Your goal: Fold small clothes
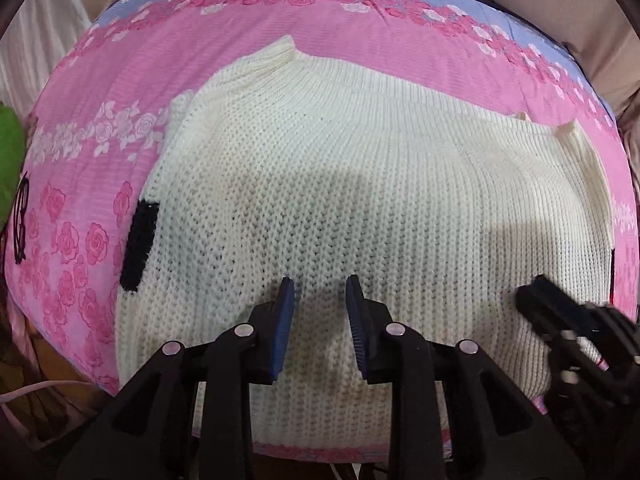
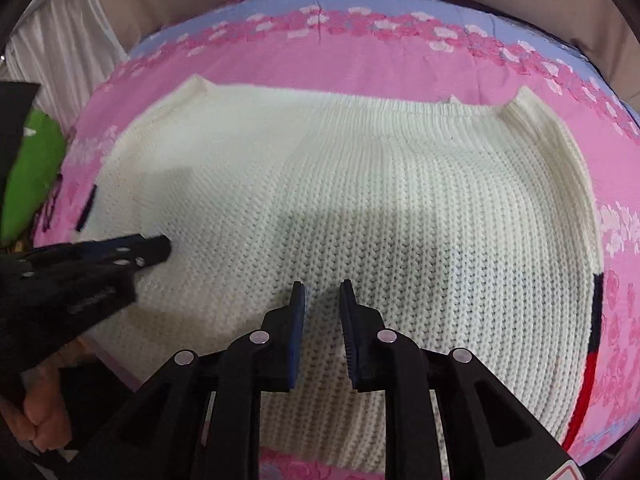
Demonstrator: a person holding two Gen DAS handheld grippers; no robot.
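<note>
Left gripper (image 1: 320, 286) and right gripper (image 2: 322, 290), fingers spread, above the cream sweater (image 1: 360, 200) on the pink floral sheet (image 1: 100, 184).

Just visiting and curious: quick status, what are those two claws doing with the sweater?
Left gripper open, empty, over sweater. Right gripper open, empty too. Cream sweater flat on pink floral bedsheet, not yet folded. Nothing blocking.
</note>
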